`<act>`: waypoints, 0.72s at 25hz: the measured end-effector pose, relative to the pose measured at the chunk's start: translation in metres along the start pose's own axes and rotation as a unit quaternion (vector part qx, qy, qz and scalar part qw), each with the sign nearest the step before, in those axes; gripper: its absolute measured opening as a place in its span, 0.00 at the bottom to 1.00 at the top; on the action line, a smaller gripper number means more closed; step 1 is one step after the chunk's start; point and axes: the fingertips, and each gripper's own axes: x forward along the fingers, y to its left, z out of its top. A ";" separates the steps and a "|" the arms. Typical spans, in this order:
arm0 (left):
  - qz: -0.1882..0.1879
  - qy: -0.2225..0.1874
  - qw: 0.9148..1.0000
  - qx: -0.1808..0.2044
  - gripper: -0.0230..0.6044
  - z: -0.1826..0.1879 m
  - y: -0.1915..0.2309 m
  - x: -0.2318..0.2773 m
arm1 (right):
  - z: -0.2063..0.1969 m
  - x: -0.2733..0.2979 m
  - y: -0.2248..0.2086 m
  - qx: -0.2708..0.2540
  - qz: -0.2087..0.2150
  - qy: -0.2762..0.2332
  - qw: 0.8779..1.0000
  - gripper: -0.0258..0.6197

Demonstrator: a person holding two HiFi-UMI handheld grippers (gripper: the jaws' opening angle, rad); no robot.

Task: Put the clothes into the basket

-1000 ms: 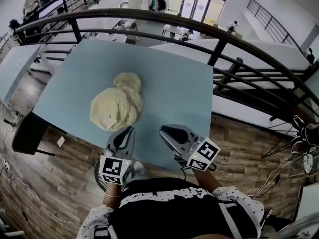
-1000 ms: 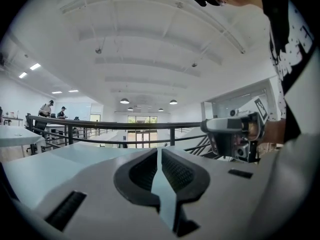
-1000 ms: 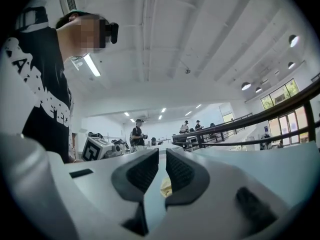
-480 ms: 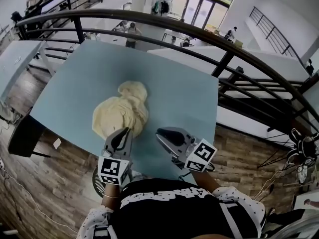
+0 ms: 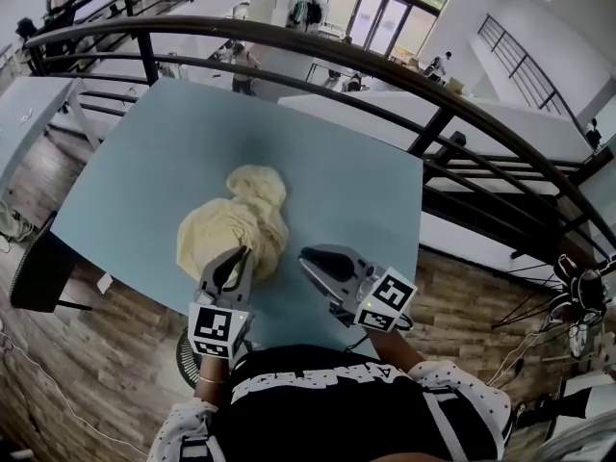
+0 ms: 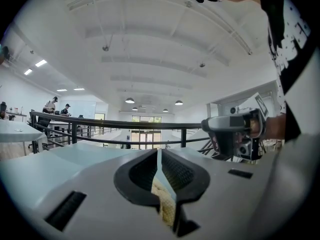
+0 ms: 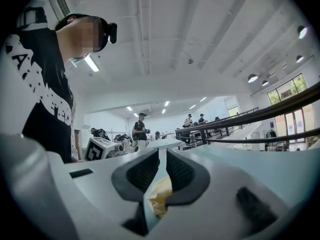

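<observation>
A pale yellow heap of clothes (image 5: 236,221) lies on the blue-grey table (image 5: 356,181). My left gripper (image 5: 237,254) is shut, with its tips at the heap's near edge. Through the closed jaws in the left gripper view (image 6: 159,155), yellow cloth (image 6: 165,206) shows just below them. My right gripper (image 5: 307,255) is shut too and lies a little to the right of the heap, pointing towards it. In the right gripper view (image 7: 161,156) the cloth (image 7: 160,196) shows beyond the jaws. No cloth is clearly pinched by either one.
A black curved railing (image 5: 452,114) runs beyond the table's far and right sides. A dark round thing (image 5: 185,354) sits on the wooden floor below my left hand, mostly hidden. A black object (image 5: 38,269) stands by the table's left corner.
Both grippers have moved forward over the table towards the heap. The left one's tips now reach the heap's near edge, and the right one is closer to its right side.
</observation>
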 end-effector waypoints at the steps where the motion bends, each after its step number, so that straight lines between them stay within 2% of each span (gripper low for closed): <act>1: 0.000 0.000 1.000 0.000 0.07 0.000 0.002 0.002 | 0.000 0.002 -0.002 0.001 -0.001 0.000 1.000 0.09; 8: -0.005 0.007 1.000 0.002 0.07 -0.008 0.015 0.010 | -0.008 0.017 -0.011 0.011 -0.008 0.003 1.000 0.09; 18: -0.008 0.005 1.000 0.001 0.07 -0.011 0.031 0.016 | -0.006 0.040 -0.022 -0.005 -0.005 0.009 1.000 0.09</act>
